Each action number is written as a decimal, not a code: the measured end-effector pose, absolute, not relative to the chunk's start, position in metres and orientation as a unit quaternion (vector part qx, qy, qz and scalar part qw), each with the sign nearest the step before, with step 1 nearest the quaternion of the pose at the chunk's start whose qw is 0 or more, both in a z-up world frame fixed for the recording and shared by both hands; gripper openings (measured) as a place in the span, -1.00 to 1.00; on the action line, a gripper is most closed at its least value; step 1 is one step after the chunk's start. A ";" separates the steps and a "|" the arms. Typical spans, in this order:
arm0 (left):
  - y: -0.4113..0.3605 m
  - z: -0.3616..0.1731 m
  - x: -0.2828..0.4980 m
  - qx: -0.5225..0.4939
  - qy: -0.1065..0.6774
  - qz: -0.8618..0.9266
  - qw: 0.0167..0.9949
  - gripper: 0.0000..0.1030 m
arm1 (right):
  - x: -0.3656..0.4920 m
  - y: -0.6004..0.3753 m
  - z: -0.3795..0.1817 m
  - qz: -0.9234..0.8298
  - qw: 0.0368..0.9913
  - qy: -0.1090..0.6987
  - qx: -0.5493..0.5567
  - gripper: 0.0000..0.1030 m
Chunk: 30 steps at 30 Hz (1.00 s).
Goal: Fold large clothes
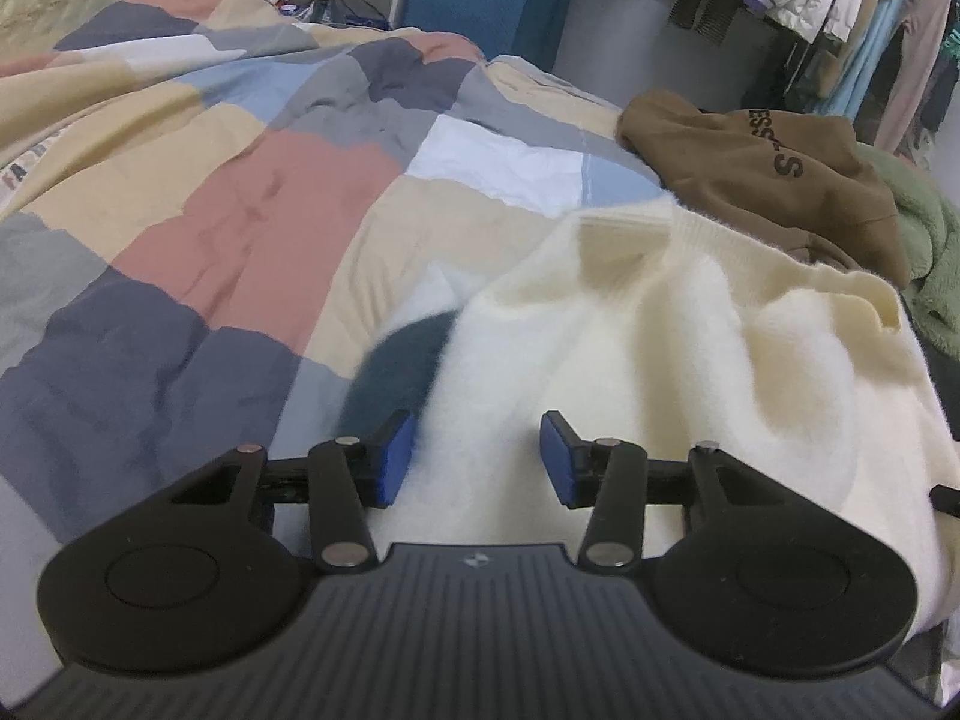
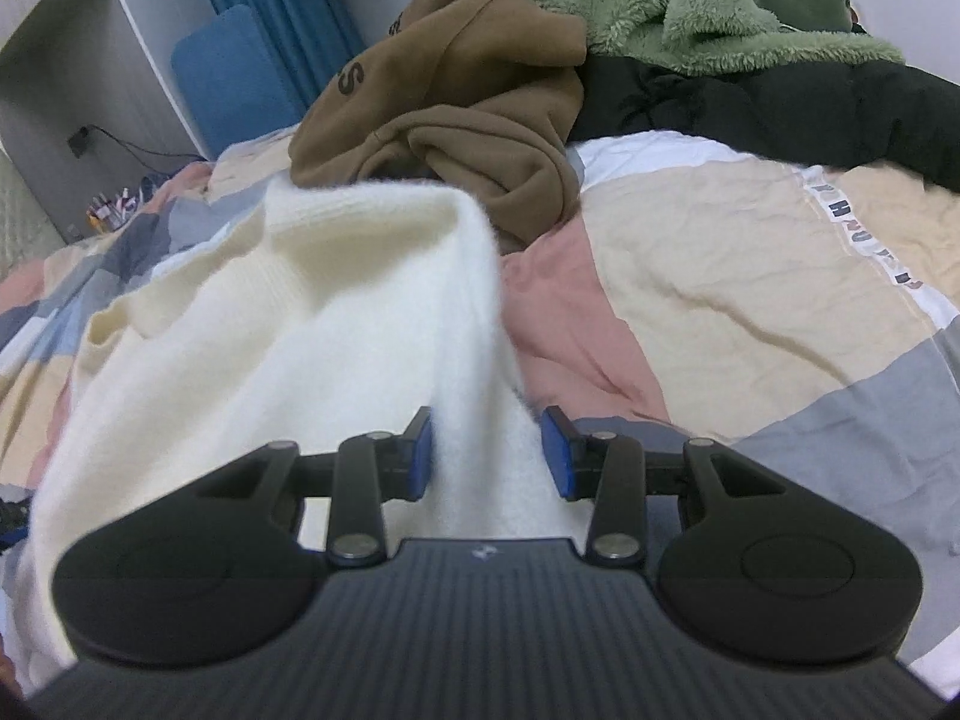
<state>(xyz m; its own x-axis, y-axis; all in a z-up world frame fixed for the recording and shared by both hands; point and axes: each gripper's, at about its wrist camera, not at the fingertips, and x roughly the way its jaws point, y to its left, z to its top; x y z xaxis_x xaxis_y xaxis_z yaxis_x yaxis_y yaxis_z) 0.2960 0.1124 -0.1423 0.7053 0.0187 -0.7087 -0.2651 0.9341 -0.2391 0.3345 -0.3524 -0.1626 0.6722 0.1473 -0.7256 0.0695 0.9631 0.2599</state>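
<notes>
While draped between both jaws, cream sweater [image 1: 630, 324], patchwork quilt [image 1: 240, 192]

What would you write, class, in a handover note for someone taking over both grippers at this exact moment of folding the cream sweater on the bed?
Left gripper: jaws apart, cream sweater between them, not visibly pinched.
Right gripper: jaws apart astride a raised ridge of the sweater; grip unclear.
Sweater lies rumpled on the patchwork quilt; brown hoodie and green fleece heaped beyond it.
Done: no neat fold visible.
Left: flatten, fold sweater, then the others.
</notes>
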 end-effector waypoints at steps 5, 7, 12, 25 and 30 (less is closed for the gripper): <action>0.106 -0.148 0.305 -0.154 0.384 0.072 0.907 -0.48 | 0.340 -0.349 -0.164 0.017 0.907 0.402 0.122 -0.22; 0.106 -0.148 0.305 -0.148 0.382 0.075 0.909 -0.69 | 0.342 -0.350 -0.165 0.019 0.907 0.401 0.123 -0.34; 0.119 -0.136 0.290 -0.189 0.353 0.082 0.913 -0.83 | 0.338 -0.346 -0.155 0.034 0.918 0.380 0.105 -0.71; 0.150 -0.137 0.265 -0.250 0.339 0.148 0.895 -0.86 | 0.347 -0.343 -0.164 0.002 0.915 0.399 0.053 -0.76; 0.148 -0.149 0.273 -0.240 0.369 0.155 0.884 -0.85 | 0.346 -0.343 -0.169 -0.003 0.911 0.408 0.065 -0.74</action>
<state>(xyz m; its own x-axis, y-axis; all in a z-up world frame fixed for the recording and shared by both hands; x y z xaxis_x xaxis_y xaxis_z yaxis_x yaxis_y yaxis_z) 0.2729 0.1480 -0.1491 0.6797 0.0964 -0.7271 -0.4506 0.8371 -0.3102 0.3465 -0.3427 -0.1686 0.6667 0.0472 -0.7438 0.0593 0.9915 0.1161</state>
